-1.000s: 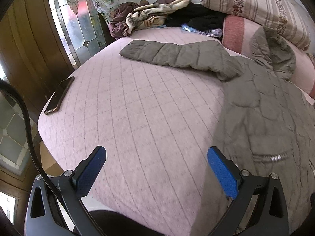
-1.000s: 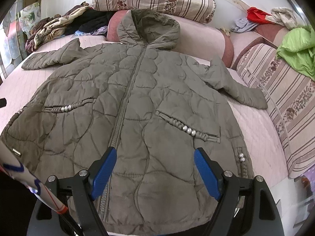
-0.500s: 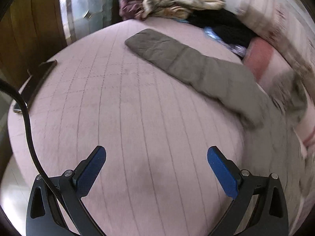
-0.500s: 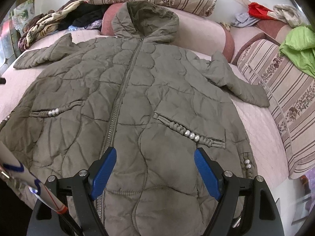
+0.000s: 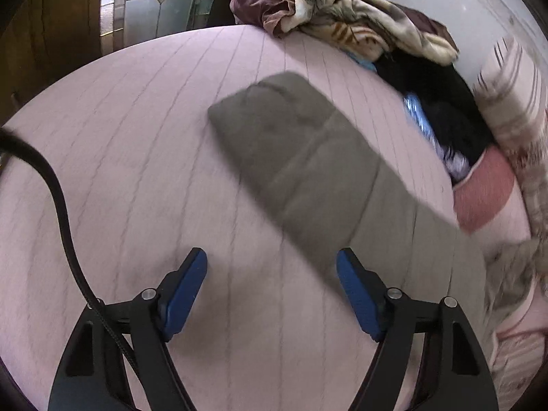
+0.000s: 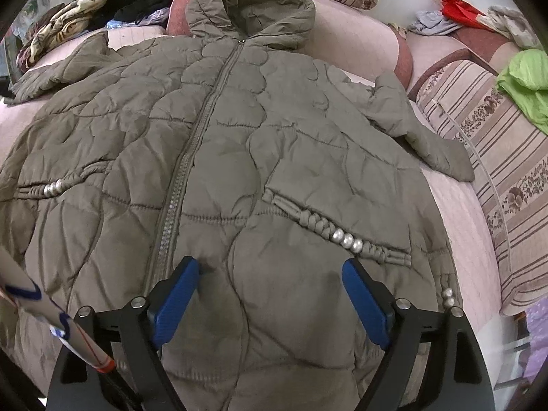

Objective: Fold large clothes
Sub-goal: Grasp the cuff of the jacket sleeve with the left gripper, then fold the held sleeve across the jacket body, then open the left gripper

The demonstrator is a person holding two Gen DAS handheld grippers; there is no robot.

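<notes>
An olive quilted hooded coat (image 6: 239,144) lies front up, zipped, spread flat on the pink bed. Its left sleeve (image 5: 308,167) stretches out across the sheet in the left wrist view; its right sleeve (image 6: 421,130) lies out to the right. My left gripper (image 5: 272,267) is open and empty, low over the sheet just short of the sleeve. My right gripper (image 6: 270,274) is open and empty, close above the coat's lower front, between the zipper (image 6: 185,178) and the beaded pocket (image 6: 346,239).
A heap of clothes and a blanket (image 5: 349,17) lies at the bed's far corner by a glass door (image 5: 154,0). Striped pillows (image 6: 489,130) line the right side, with green (image 6: 527,82) and red (image 6: 459,7) garments on them. A pink bolster (image 5: 483,191) lies near the hood.
My left gripper has swung left and forward, from the coat's body toward the outstretched sleeve, which now looms larger. My right gripper has moved lower and closer over the coat's front.
</notes>
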